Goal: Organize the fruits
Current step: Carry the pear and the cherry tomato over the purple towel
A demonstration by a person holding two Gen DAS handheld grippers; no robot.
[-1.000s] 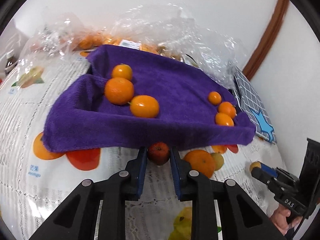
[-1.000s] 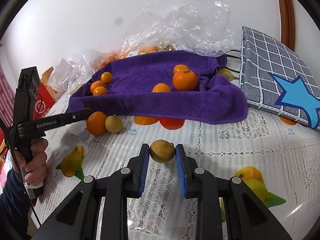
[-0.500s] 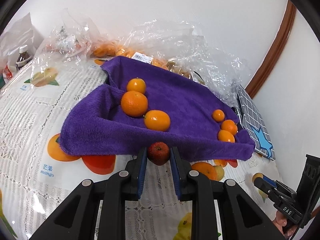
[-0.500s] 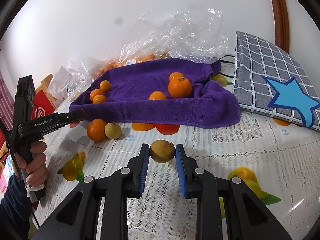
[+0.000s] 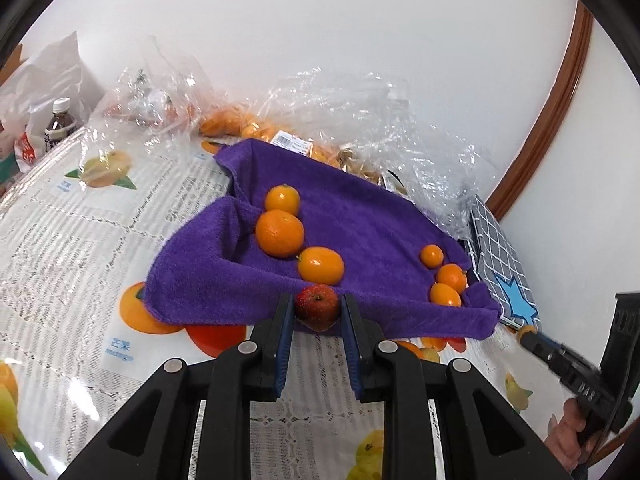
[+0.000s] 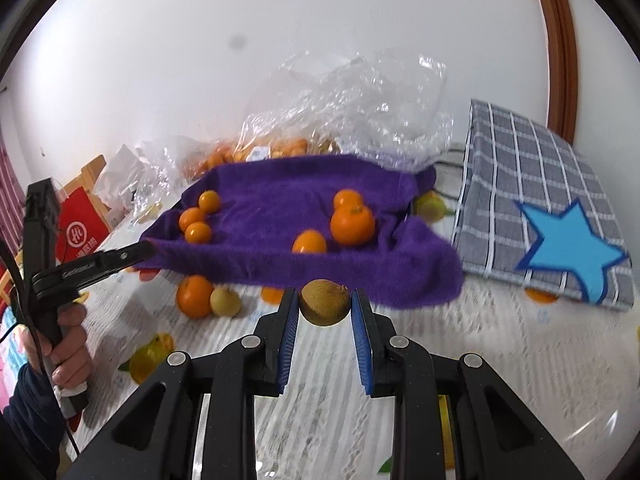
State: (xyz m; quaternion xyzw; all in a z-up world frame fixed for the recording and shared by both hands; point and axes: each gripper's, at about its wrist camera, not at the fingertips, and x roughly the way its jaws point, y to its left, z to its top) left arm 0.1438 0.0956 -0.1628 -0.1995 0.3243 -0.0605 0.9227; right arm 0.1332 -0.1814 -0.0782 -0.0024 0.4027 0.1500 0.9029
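Observation:
A purple towel (image 5: 360, 224) lies on the table with several oranges on it, a group of three at its left (image 5: 279, 233) and three small ones at its right (image 5: 451, 277). My left gripper (image 5: 317, 307) is shut on a small red apple (image 5: 317, 306), held above the towel's near edge. My right gripper (image 6: 325, 303) is shut on a brown kiwi (image 6: 325, 301), held above the tablecloth in front of the towel (image 6: 288, 208). An orange (image 6: 195, 295) and a pale round fruit (image 6: 225, 301) lie on the cloth beside the towel.
Clear plastic bags (image 5: 360, 120) with more oranges sit behind the towel against the wall. A grey checked bag with a blue star (image 6: 552, 216) lies at the right. A bottle (image 5: 59, 124) and a red bag (image 6: 80, 228) stand at the far left.
Both grippers have risen with their fruit. The left one has moved closer over the towel's edge. The right one has lifted the kiwi higher and tilted its view up.

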